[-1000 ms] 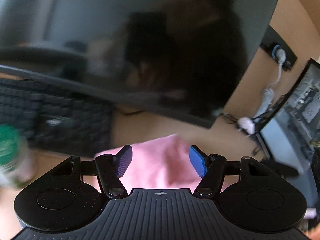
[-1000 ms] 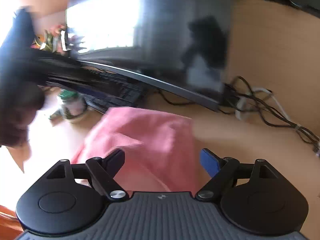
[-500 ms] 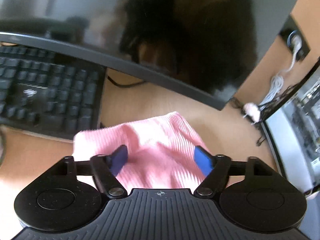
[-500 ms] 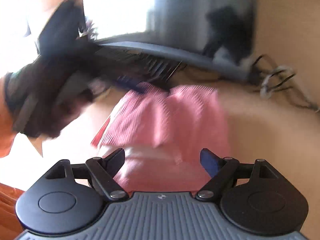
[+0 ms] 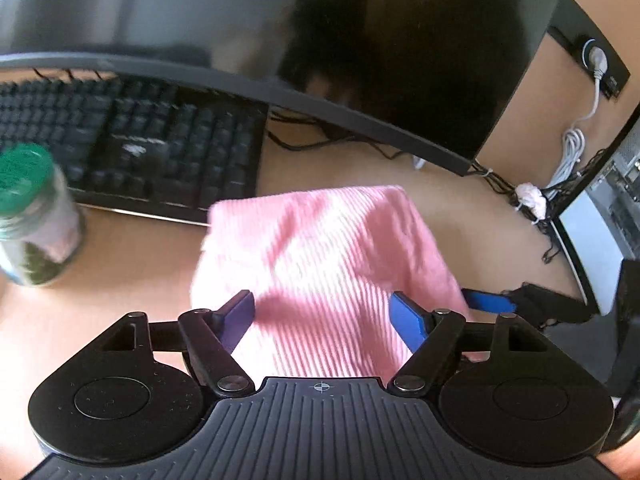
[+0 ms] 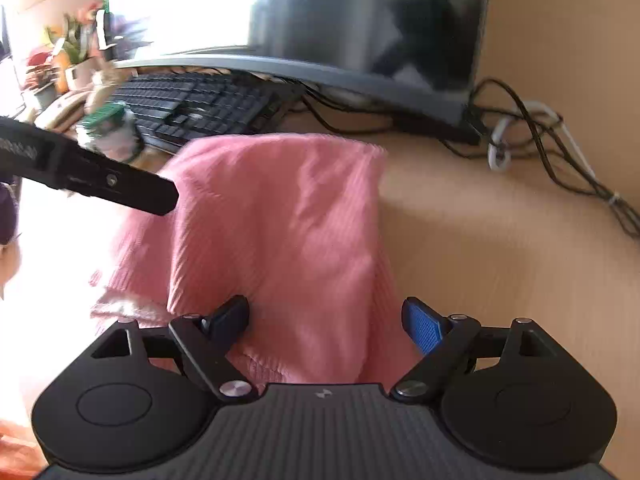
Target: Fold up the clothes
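A pink ribbed garment (image 5: 320, 264) lies folded on the wooden desk (image 5: 140, 272), just in front of the keyboard. My left gripper (image 5: 322, 310) hovers over its near part, jaws wide, pads clear of the cloth. In the right wrist view the same garment (image 6: 280, 220) fills the middle. My right gripper (image 6: 326, 314) stands open above its near right edge, gripping nothing. One finger of the left gripper (image 6: 120, 188) reaches in over the garment's left side. A blue fingertip of the right gripper (image 5: 488, 300) shows at the garment's right edge.
A black keyboard (image 5: 132, 148) and a dark curved monitor (image 5: 280, 40) stand behind the garment. A glass jar with a green lid (image 5: 32, 216) sits at the left. Cables (image 6: 540, 140) trail at the back right, beside a second screen (image 5: 592, 216).
Both grippers have sunk closer to the pink garment, which now looks larger. The left jaws have widened. The jar is back in the left wrist view.
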A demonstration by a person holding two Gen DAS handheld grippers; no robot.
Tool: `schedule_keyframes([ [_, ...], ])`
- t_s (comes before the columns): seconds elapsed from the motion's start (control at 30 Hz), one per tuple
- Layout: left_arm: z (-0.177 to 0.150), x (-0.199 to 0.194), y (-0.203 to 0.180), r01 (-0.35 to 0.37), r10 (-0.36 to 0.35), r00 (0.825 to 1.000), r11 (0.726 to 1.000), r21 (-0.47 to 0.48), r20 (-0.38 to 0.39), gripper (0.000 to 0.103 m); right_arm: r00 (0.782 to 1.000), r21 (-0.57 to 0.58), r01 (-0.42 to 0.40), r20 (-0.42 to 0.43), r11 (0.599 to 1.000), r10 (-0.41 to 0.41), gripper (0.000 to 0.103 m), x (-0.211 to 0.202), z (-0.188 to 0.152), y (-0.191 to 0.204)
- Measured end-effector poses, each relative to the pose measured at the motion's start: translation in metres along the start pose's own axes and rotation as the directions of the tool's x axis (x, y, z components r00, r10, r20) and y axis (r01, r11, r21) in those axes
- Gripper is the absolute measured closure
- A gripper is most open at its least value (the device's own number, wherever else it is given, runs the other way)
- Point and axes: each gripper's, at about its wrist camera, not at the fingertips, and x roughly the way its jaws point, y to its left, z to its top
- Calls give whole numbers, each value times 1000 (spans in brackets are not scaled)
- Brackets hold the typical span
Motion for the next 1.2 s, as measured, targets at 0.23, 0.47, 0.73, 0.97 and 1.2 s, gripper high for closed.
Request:
schedule_keyframes([
  [0.23, -23, 17, -5, -64, 67, 995, 997, 41, -77, 23, 991, 9, 5, 134, 1000, -6, 18, -27, 36, 0],
  [0.47, -27, 16, -16, -100, 108, 992, 989, 106, -71, 24, 1000, -22, -19, 14, 1000, 19, 10, 47, 38, 11],
  [0.73, -22, -3, -5, -115, 118, 992, 989, 98, -31, 21, 998, -32, 35, 51, 999, -33, 10, 12, 28, 11],
  [0.97, 7, -24, -3, 92, -98, 993, 993, 78, 69, 29, 995, -3, 94, -15, 996, -94, 6, 16, -1, 21],
  [1.2, -3, 28, -6, 123, -115, 991, 983, 135, -64, 31, 985, 21, 167, -40, 986, -166, 4, 21, 5, 32],
])
